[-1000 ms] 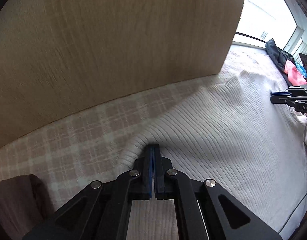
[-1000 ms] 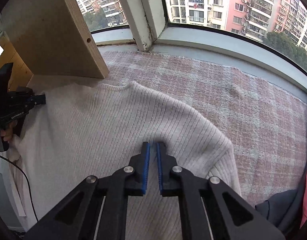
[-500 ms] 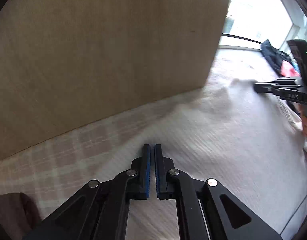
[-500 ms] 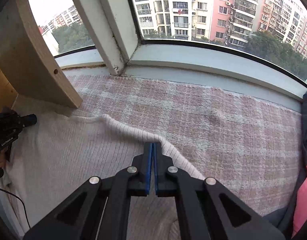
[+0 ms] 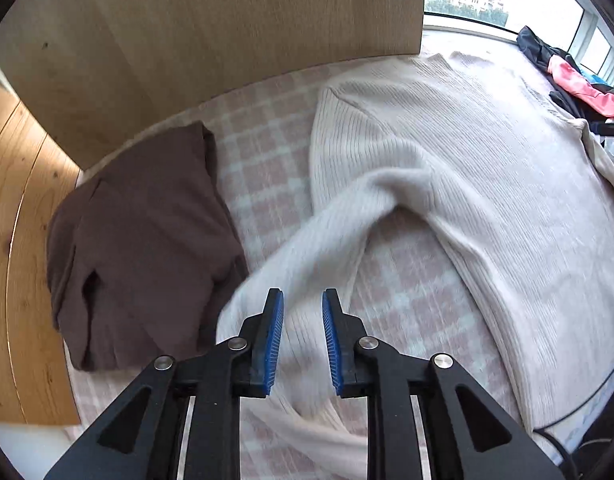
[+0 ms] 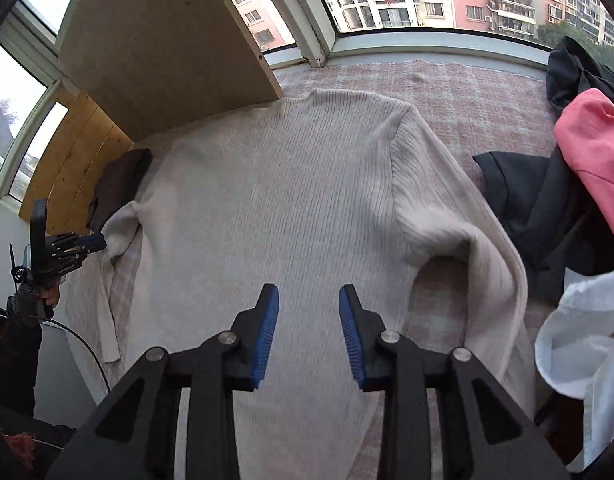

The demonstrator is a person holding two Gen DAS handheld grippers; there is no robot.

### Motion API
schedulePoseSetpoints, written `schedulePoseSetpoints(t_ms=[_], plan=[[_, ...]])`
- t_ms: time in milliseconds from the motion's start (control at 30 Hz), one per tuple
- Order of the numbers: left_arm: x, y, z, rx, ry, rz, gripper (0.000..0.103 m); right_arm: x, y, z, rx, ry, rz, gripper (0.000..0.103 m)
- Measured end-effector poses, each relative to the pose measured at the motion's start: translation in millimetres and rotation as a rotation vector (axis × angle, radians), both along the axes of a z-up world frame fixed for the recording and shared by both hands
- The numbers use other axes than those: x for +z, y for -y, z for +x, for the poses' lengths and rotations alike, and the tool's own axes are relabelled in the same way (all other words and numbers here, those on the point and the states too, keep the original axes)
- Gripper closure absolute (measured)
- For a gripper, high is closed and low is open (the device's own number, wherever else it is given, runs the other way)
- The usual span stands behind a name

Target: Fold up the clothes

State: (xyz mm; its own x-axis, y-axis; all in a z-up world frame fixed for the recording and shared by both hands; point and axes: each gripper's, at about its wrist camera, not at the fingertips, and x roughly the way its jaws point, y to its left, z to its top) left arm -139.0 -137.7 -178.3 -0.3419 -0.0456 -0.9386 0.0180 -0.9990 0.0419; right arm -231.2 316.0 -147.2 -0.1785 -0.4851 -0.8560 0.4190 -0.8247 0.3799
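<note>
L gripper (image 5: 302, 304) angled down, jaws just opened, nothing betw. R gripper (image 6: 309, 300) same (gap wider), also empty.

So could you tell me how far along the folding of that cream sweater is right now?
Done: the cream ribbed sweater lies spread flat on the pink plaid blanket, and a brown garment sits folded beside it. In hand: nothing; the left gripper and right gripper have just been opening, with empty jaws. Left: both sleeves lie outstretched, no fold made, and a clothes pile waits.
</note>
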Motion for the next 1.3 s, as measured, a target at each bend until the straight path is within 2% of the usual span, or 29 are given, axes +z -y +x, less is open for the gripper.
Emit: schedulePoseSetpoints(t_ms=[133,267,400,467,500,533,567,600,633,667,700,767,800,833,867,933,1000,1133,1267,1300], plan=[[-10,-43,54,-0.026,-0.001,0.173,0.084,-20,-23,67,-0.014,0.066,0.005,0.072],[-18,-112,73,-0.157,0.003,0.298,0.084,-36,-27,108,0.019,0.098,0.004,0.072],[-28,-173,90,-0.334,0.037,0.321,0.083,-55,-11,131,0.12,0.112,0.041,0.072],[-41,-184,86,-0.352,0.07,0.286,0.081,-64,-8,133,0.138,0.098,0.078,0.072],[-47,-184,83,-0.345,0.081,0.238,0.081,-66,-10,132,0.135,0.079,0.088,0.077],[-49,-181,81,-0.337,0.069,0.22,0.084,-66,-14,128,0.114,0.062,0.099,0.077],[-48,-174,78,-0.312,0.054,0.227,0.084,-66,-21,124,0.075,0.048,0.117,0.085],[-48,-166,75,-0.266,0.053,0.214,0.086,-65,-28,119,0.032,0.035,0.136,0.087],[-48,-158,73,-0.223,0.052,0.198,0.097,-64,-35,116,-0.002,0.04,0.129,0.087],[-46,-151,72,-0.187,0.053,0.188,0.102,-62,-42,117,-0.022,0.053,0.113,0.087],[-44,-146,74,-0.157,0.051,0.183,0.102,-59,-48,122,-0.03,0.056,0.105,0.084],[-35,-143,87,-0.129,0.047,0.164,0.093,-52,-58,138,-0.014,0.04,0.111,0.079],[-30,-142,95,-0.121,0.046,0.154,0.085,-50,-66,149,-0.015,0.036,0.105,0.072],[-26,-142,104,-0.115,0.046,0.155,0.082,-48,-74,159,-0.019,0.032,0.097,0.068],[-22,-143,115,-0.11,0.048,0.179,0.081,-49,-82,168,-0.033,0.048,0.08,0.063],[-16,-147,137,-0.09,0.057,0.247,0.071,-54,-98,187,-0.063,0.089,0.043,0.062],[-14,-154,154,-0.072,0.072,0.31,0.067,-60,-109,203,-0.084,0.132,0.024,0.062],[-20,-172,169,-0.047,0.103,0.391,0.067,-70,-107,224,-0.095,0.17,-0.025,0.062],[-38,-184,160,-0.038,0.152,0.356,0.066,-70,-96,224,-0.077,0.158,-0.018,0.062],[-43,-186,157,-0.04,0.162,0.363,0.069,-71,-91,224,-0.065,0.154,-0.016,0.062]])
